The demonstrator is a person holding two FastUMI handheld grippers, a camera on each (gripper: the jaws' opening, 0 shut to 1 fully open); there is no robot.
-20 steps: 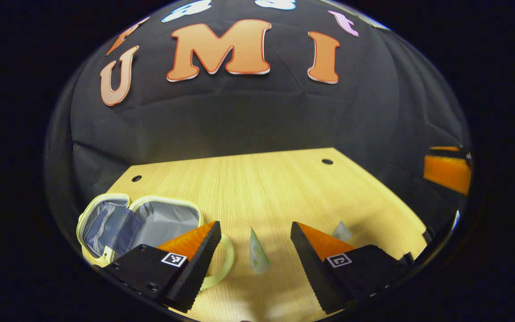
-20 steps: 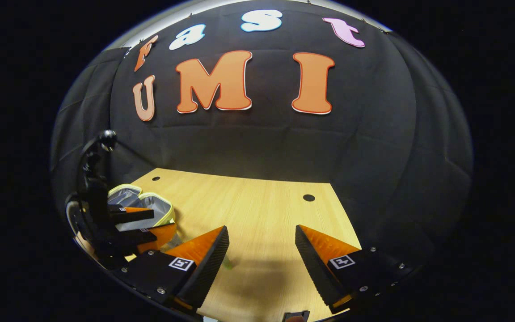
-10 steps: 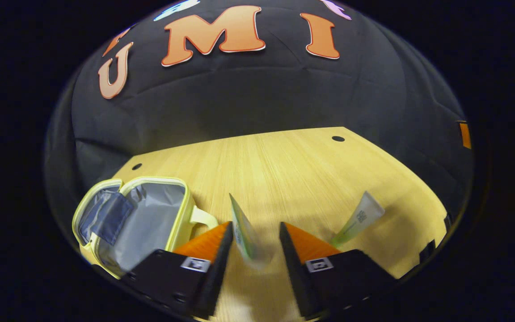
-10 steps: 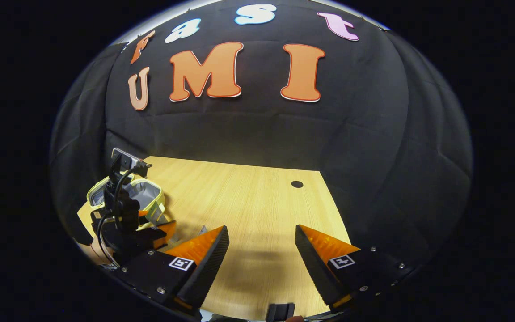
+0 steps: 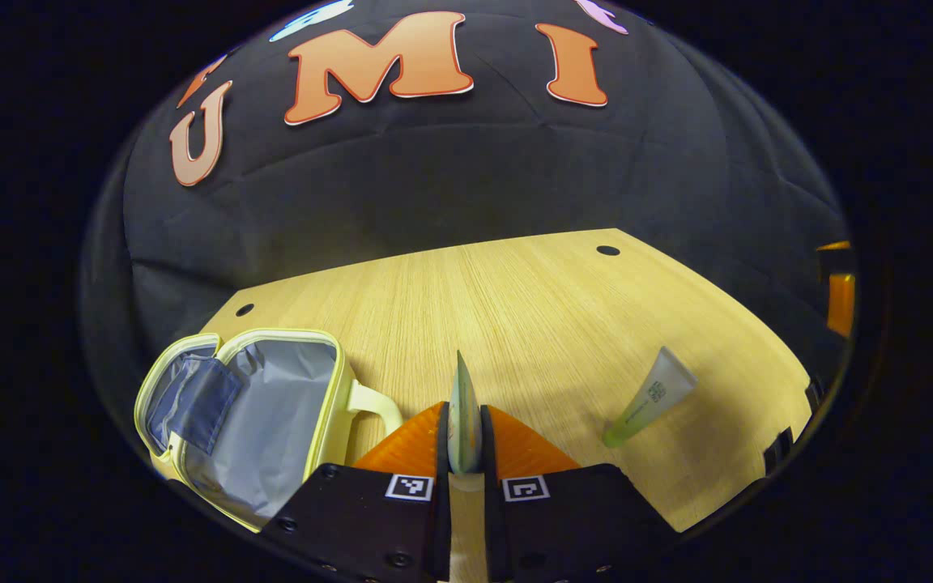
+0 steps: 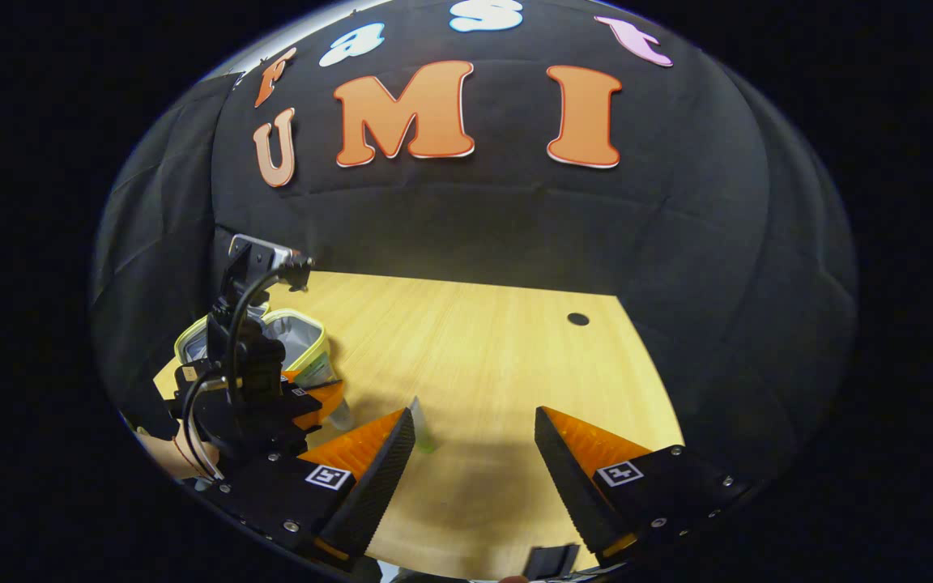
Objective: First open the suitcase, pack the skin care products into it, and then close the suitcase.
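On the desk (image 5: 515, 308) the suitcase (image 5: 272, 405), a small pale-yellow case with grey lining, lies open, its lid folded flat toward 9 o'clock and its handle pointing toward 3 o'clock in the left gripper view. In that view I see the left gripper (image 5: 464, 453) with its jaws closed together on a thin skin care tube (image 5: 462, 413); both fingers press its flat sides, and the tube stands on edge with its long axis running away from me toward 12 o'clock. From these jaws the open suitcase lies at about 9 to 10 o'clock, just beside them, so I judge that the held tube needs only a short carry to the left and then a release over the grey lining; the handle and near rim stand between, and the tube could catch there if carried low. A second tube (image 5: 651, 397) lies on the desk at about 2 o'clock from the left jaws, well apart from the suitcase, its long axis slanted from 7 to 1 o'clock, cap end toward me. In the right gripper view, the right gripper (image 6: 475, 453) has its jaws wide apart and holds nothing. There the second tube (image 6: 422, 425) shows just behind its left finger, so I judge the right gripper is the nearer one for it.
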